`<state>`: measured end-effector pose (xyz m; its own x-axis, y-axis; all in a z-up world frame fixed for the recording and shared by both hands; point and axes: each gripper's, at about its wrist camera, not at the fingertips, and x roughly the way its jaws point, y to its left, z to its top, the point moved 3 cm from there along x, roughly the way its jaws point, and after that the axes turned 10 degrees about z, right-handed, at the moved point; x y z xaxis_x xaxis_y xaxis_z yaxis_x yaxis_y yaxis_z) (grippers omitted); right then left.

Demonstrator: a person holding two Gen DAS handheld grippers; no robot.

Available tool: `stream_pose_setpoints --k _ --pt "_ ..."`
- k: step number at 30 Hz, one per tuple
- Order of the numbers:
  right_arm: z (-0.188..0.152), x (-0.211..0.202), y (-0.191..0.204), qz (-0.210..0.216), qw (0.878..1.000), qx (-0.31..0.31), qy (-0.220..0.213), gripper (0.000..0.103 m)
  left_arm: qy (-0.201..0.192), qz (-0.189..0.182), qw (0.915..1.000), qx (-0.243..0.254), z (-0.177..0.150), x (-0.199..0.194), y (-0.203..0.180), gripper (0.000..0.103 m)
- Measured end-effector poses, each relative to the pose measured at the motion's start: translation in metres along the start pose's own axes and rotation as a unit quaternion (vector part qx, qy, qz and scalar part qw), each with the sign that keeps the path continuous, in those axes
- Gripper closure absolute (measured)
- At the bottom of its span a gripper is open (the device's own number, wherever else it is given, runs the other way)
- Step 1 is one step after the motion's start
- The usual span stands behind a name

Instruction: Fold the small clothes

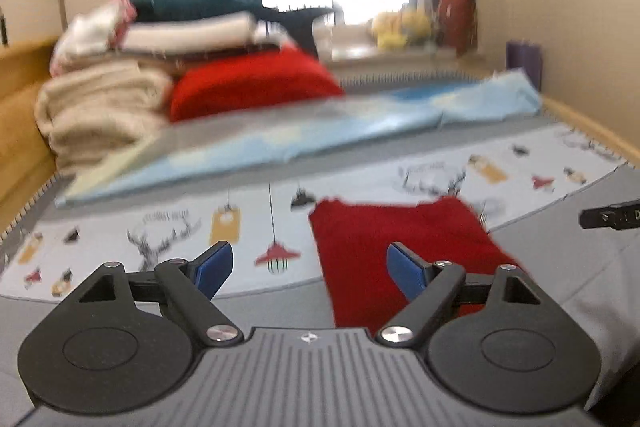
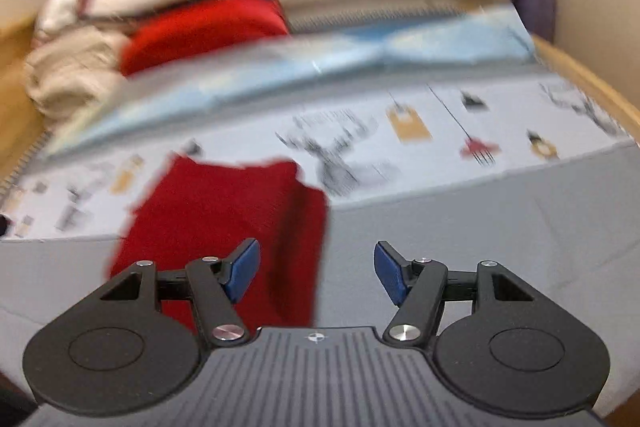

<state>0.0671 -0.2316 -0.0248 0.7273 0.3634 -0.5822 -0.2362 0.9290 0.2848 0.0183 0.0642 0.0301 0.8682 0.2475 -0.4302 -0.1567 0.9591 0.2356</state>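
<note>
The left gripper [image 1: 310, 269] hovers low over the bed with its blue pads [image 1: 214, 265] spread wide and nothing between them. The right gripper [image 2: 316, 273] is likewise wide open and empty. A small red garment [image 1: 400, 251] lies flat on the grey bedcover [image 2: 460, 239], its far edge overlapping the printed sheet [image 1: 160, 227] with deer and lantern motifs. Beyond it stretches a light blue cloth [image 1: 320, 135]. A red pillow [image 1: 252, 83] and stacked folded blankets [image 1: 104, 107] sit at the far left. Both views are motion-blurred.
</note>
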Motion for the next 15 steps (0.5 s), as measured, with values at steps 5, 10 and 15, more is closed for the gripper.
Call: stream_pose_setpoints --k 5,10,15 --pt "-0.016 -0.041 0.033 0.056 0.997 -0.023 -0.056 0.029 0.023 -0.015 0.9987 -0.044 -0.031 -0.03 -0.014 0.013" --pt "-0.044 -0.042 0.046 0.05 0.997 -0.029 -0.048 0.024 0.082 -0.006 0.9948 -0.06 -0.062 -0.012 -0.028 0.013" --pt "-0.051 -0.012 0.059 0.025 0.999 -0.046 -0.012 0.024 0.118 0.002 0.9909 -0.064 -0.074 0.018 -0.029 0.012"
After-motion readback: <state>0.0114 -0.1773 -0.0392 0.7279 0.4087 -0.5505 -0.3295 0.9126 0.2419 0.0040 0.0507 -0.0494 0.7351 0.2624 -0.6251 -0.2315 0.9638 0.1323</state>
